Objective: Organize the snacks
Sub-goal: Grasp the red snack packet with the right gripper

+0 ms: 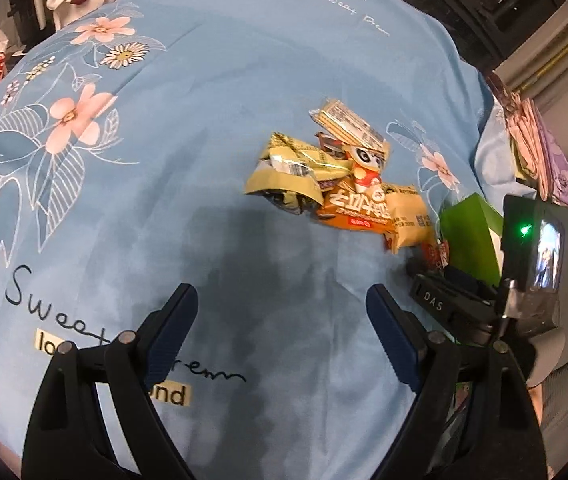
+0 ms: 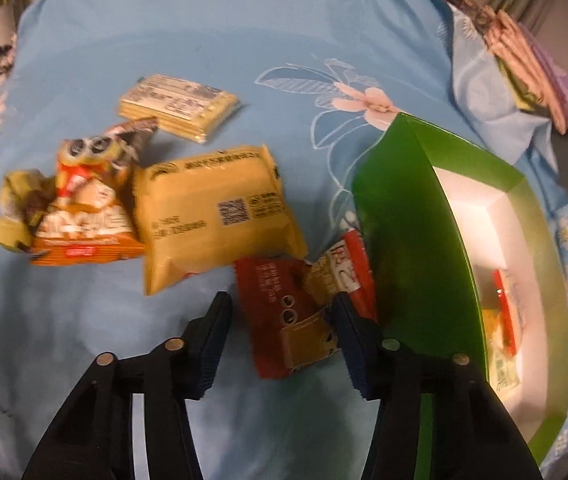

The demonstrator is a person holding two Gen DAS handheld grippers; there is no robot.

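Observation:
A pile of snack packets (image 1: 344, 184) lies on the blue flowered bedsheet (image 1: 204, 160). My left gripper (image 1: 282, 300) hovers open over bare sheet in front of the pile, nothing between its fingers. In the right wrist view a red and brown packet (image 2: 280, 328) lies between the fingers of my right gripper (image 2: 283, 300). The right finger is at the packet's edge and a thin gap shows at the left finger. A big yellow packet (image 2: 212, 216), an orange one (image 2: 84, 240) and a pale wafer pack (image 2: 180, 106) lie beyond. A green box (image 2: 416, 240) stands open at the right.
The box holds a few packets (image 2: 504, 320) on its white floor. A red and white packet (image 2: 348, 268) leans against the box's green wall. Folded cloths (image 2: 544, 80) are stacked at the far right. The right hand-held gripper body (image 1: 484, 304) shows in the left wrist view.

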